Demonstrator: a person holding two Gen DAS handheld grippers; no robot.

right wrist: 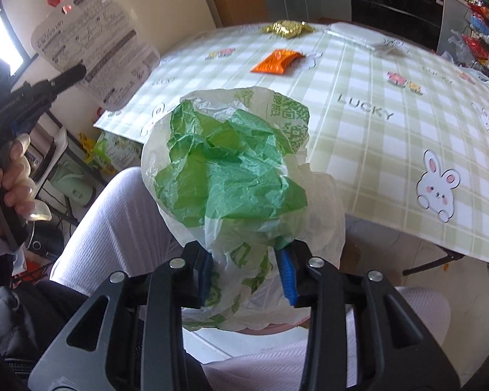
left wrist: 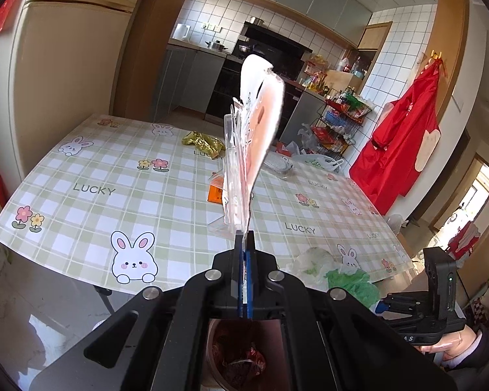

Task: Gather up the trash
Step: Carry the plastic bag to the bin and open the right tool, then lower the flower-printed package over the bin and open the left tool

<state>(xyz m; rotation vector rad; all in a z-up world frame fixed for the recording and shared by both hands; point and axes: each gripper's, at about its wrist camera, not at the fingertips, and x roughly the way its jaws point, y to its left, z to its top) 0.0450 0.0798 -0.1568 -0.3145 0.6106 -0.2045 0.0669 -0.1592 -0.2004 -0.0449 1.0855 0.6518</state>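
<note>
My left gripper (left wrist: pixel 244 238) is shut on a clear blister pack with a printed card (left wrist: pixel 254 130), which stands up from the jaws over the table. The right wrist view shows that pack (right wrist: pixel 94 42) at the upper left. My right gripper (right wrist: pixel 246 260) points steeply down, its blue pads (right wrist: pixel 287 270) touching a crumpled green and white plastic bag (right wrist: pixel 231 169) on both sides. Below both grippers stands a pink trash bin (left wrist: pixel 287 342) with dark red scraps inside. A gold wrapper (right wrist: pixel 287 27), an orange packet (right wrist: pixel 275 62) and a clear plastic tray (right wrist: pixel 355 37) lie on the checked tablecloth (right wrist: pixel 375 137).
The person's legs in white trousers (right wrist: pixel 114 221) are under the right gripper, beside the table's near edge. A wire rack of packets (left wrist: pixel 339 120) and loose bags stand beyond the table's far side. A fridge (left wrist: pixel 65 65) is on the left, and a red garment (left wrist: pixel 404 137) hangs on the right wall.
</note>
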